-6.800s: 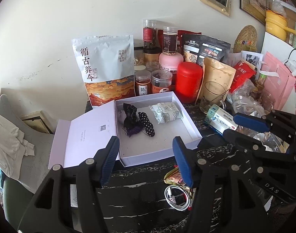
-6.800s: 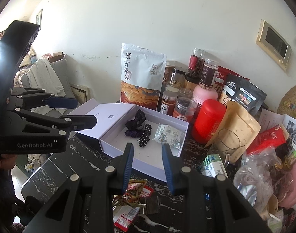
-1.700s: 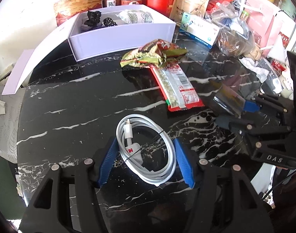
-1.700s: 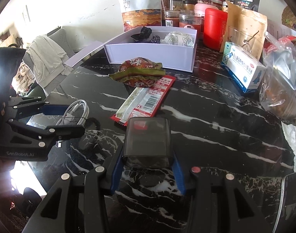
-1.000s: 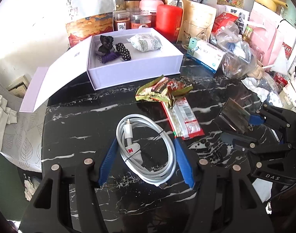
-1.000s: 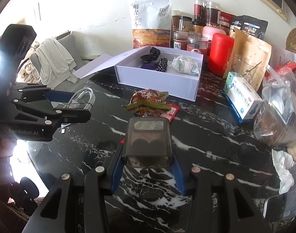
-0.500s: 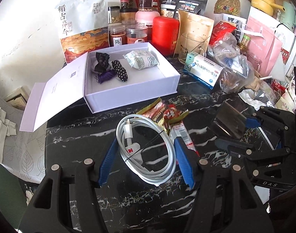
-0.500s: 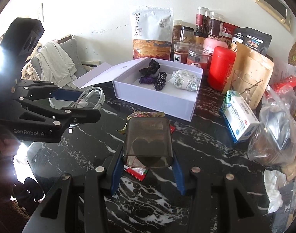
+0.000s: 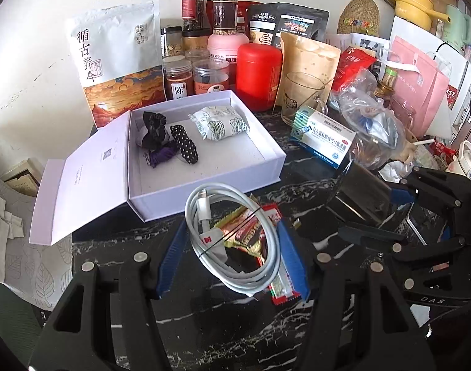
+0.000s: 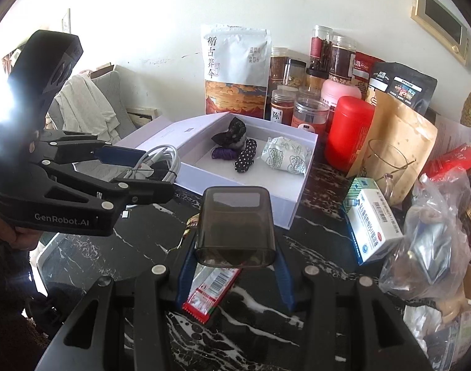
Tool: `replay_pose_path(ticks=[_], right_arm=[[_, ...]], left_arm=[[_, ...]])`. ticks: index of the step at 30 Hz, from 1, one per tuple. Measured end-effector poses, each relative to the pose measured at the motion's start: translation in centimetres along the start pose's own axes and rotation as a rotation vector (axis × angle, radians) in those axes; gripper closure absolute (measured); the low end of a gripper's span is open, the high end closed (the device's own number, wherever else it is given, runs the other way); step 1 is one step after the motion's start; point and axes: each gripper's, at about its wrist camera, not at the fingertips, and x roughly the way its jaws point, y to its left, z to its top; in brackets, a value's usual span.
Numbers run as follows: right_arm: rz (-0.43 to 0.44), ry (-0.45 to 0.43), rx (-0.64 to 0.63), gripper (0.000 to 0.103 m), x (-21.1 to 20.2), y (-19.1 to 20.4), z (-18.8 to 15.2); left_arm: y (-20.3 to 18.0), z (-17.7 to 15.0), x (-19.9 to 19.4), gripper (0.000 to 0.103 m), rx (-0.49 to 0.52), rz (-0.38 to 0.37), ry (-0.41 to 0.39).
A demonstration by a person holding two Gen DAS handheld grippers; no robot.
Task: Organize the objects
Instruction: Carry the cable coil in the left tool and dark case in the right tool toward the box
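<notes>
Left tongs [image 9: 232,247]: cable coil [image 9: 235,241] | near: white box [image 9: 204,179], snack wrappers [image 9: 247,235]

Behind the work area I see a red canister [image 9: 259,74] beside a pink jar [image 9: 227,46], a tall white pouch [image 9: 117,55] (Chinese lettering on it) against the wall, a glass mug [image 9: 303,99], a pink bag [image 9: 421,89], and grey cloth [image 10: 83,105] draped at left.

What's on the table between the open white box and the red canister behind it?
Nothing: the left wrist view shows only bare black marble between the white box and the red canister.
</notes>
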Motion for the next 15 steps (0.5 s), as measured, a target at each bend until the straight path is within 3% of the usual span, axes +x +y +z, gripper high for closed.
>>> replay_pose_path(ticks=[15], right_arm=[[0.008, 0.001, -0.001, 0.057, 3.8, -2.7, 3.5]], left_arm=[[2.2, 4.9, 3.9, 0.045, -0.004, 0.008, 0.007]])
